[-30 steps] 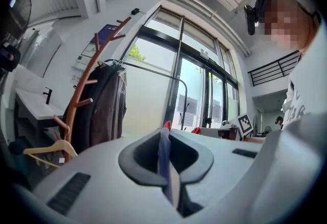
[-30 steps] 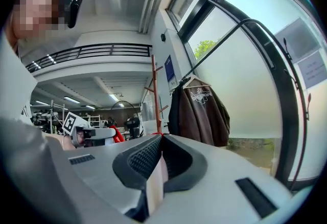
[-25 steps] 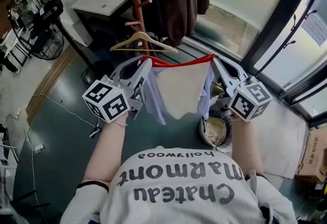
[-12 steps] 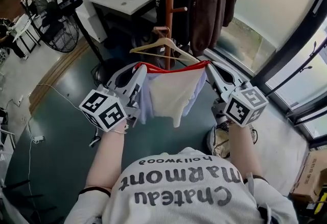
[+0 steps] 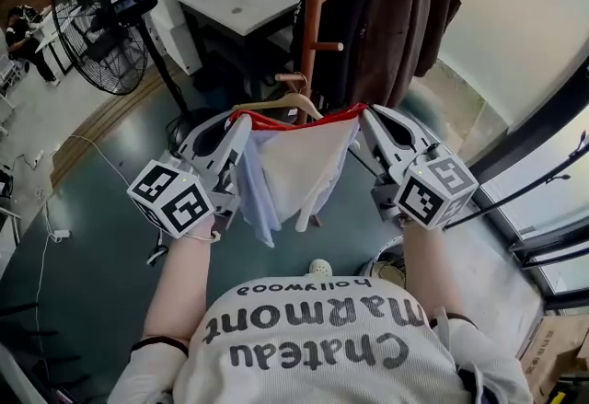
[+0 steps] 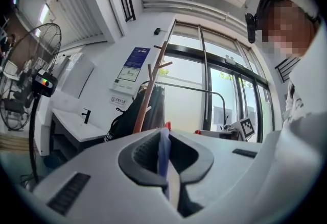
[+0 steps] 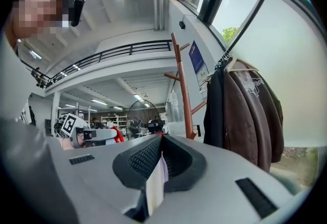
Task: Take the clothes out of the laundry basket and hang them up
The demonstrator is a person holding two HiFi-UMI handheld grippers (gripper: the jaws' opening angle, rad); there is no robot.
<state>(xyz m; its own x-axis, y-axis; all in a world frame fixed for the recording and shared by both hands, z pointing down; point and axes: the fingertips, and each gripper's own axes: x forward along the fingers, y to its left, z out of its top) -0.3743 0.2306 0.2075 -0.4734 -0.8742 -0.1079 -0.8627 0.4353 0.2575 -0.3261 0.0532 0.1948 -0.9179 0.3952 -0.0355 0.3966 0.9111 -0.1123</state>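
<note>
A cream garment (image 5: 299, 167) with a red edge and pale blue parts hangs stretched between my two grippers. The left gripper (image 5: 241, 120) is shut on its left corner, and the blue cloth (image 6: 163, 152) shows pinched between the jaws. My right gripper (image 5: 363, 114) is shut on the other corner, the cream cloth (image 7: 155, 179) caught in its jaws. Just behind the red edge, a bare wooden hanger (image 5: 274, 103) hangs on the wooden coat rack (image 5: 318, 16). A round basket (image 5: 388, 266) shows partly below my right arm.
Dark brown jackets (image 5: 405, 16) hang on the rack's right side, in front of glass windows (image 5: 543, 172). A standing fan (image 5: 97, 20) is at the left, a white washbasin table (image 5: 237, 2) behind it. Cables (image 5: 55, 236) lie on the dark floor.
Both grippers have carried the stretched garment toward the coat rack, so its red edge now sits right in front of the wooden hanger. The basket has fallen behind, under my right arm.
</note>
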